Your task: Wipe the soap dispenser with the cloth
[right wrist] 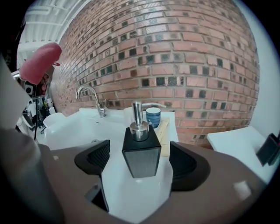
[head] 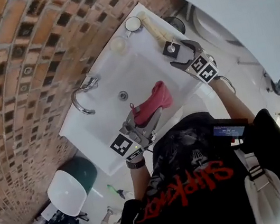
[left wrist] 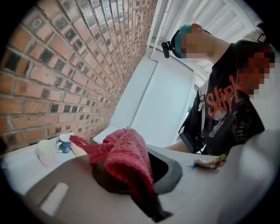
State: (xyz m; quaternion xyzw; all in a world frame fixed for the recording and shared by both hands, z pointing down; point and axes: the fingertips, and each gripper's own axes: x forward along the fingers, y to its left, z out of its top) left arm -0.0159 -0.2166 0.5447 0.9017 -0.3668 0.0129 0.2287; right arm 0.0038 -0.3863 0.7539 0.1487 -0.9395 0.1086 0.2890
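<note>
Soap dispenser is standing upright on the sink's right edge, pump uppermost. Reading from left to right: the left gripper is clenching the red cloth over the basin, well apart from the dispenser. The right gripper is holding its jaws spread wide, flanking the dispenser's body without touching it. The right hand is therefore lying nearer, and the cloth is probably needing to travel rightward.

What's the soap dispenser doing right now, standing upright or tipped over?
Upright. The soap dispenser stands on the sink ledge, pump pointing up, untouched between the open jaws of the right tool.
</note>
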